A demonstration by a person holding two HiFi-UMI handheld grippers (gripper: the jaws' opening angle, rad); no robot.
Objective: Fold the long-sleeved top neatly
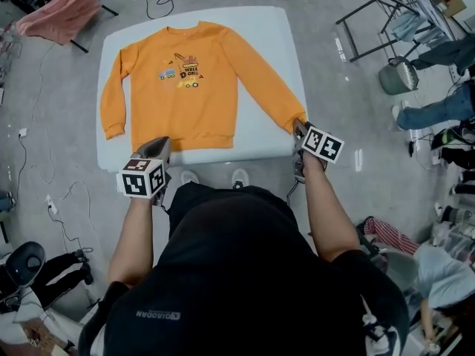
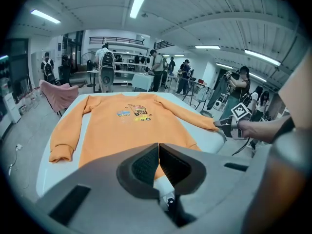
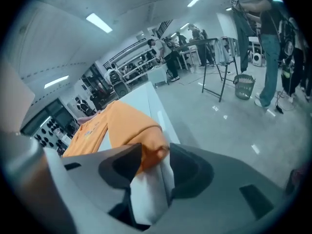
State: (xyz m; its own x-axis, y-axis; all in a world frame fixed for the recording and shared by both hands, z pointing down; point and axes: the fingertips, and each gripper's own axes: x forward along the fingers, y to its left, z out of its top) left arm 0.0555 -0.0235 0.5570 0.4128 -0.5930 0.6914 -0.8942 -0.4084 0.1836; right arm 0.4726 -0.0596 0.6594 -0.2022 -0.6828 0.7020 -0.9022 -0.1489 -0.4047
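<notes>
An orange long-sleeved top (image 1: 178,87) with a small vehicle print lies flat, front up, on a white table (image 1: 274,35), both sleeves spread down at its sides. My left gripper (image 1: 156,148) hovers at the table's near edge just before the hem, jaws shut with nothing between them; in the left gripper view (image 2: 158,152) the top (image 2: 117,126) stretches away beyond the closed pads. My right gripper (image 1: 300,130) is at the right sleeve's cuff (image 1: 297,119). In the right gripper view its jaws (image 3: 155,162) stand open, with the cuff (image 3: 153,147) lying loosely between them.
A pink cloth (image 1: 59,10) hangs over a stand at the back left. A metal rack (image 1: 371,21) and a ribbed bin (image 1: 401,75) stand to the right of the table. People stand at the right edge. Cables run across the floor at the left.
</notes>
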